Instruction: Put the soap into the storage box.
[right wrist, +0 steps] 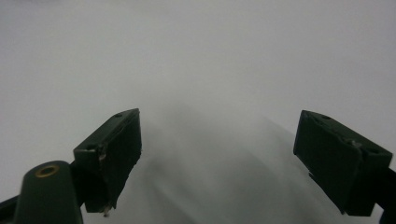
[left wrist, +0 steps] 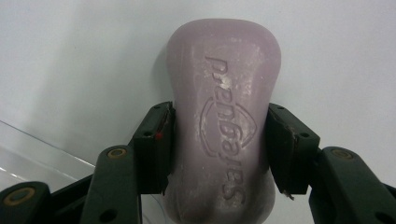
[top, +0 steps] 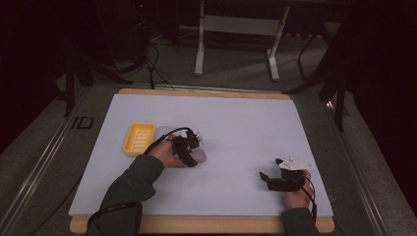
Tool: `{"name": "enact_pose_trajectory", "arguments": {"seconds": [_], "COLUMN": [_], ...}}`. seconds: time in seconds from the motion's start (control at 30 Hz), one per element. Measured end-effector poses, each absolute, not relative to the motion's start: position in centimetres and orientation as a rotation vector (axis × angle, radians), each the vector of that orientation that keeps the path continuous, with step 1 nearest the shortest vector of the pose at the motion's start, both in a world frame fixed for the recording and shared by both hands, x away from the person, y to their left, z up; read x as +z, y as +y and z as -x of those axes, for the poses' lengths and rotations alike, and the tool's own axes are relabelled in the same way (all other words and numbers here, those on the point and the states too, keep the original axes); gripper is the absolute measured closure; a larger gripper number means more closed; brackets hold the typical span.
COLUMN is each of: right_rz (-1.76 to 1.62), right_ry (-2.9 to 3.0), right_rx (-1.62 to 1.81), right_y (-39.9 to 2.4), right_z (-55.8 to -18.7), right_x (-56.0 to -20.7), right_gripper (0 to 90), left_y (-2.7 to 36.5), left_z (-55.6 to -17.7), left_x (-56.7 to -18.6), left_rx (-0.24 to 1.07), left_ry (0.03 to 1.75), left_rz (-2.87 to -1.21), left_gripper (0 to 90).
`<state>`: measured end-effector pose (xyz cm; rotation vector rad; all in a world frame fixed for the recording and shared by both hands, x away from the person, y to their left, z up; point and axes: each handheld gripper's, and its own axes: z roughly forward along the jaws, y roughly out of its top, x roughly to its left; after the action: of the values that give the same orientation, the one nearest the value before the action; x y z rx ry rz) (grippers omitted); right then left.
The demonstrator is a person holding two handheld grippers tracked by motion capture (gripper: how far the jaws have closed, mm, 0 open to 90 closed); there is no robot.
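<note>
Lilac soap sits on the table's white sheet, clamped at its waist by our left gripper; slick sides could let it squirt out when lifted. Our right gripper idles agape.

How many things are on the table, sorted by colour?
Purple: 1, the soap bar
Yellow: 1, the soap dish
Black: 2, the left hand-held gripper and the right hand-held gripper
Total: 4
</note>
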<state>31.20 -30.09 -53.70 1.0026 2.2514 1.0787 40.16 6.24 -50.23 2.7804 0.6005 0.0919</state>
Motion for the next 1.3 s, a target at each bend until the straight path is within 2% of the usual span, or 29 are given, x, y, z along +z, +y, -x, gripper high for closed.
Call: {"name": "enact_pose_trajectory", "arguments": {"seconds": [0.2,0.63,1.3], "right_rz": [-1.002,-1.002,-1.002], "right_ry": [2.253,2.258,2.259], "right_rx": [1.078,1.072,1.072], "right_y": [-30.1,-30.1,-30.1], "right_z": [-31.2,-31.2,-31.2], "right_x": [-53.7,-53.7,-53.7], "right_gripper": [14.9,14.9,14.9], "left_y": [5.5,4.9,4.3], "left_z": [-40.5,-40.8,-41.1], "left_x": [-50.2,-50.0,-49.4], "left_rx": [0.084,0.053,0.082], "left_ry": [0.595,0.611,0.532], "left_rz": [-2.814,-2.888,-2.956], "left_gripper": [45.2,47.4,49.9]}}
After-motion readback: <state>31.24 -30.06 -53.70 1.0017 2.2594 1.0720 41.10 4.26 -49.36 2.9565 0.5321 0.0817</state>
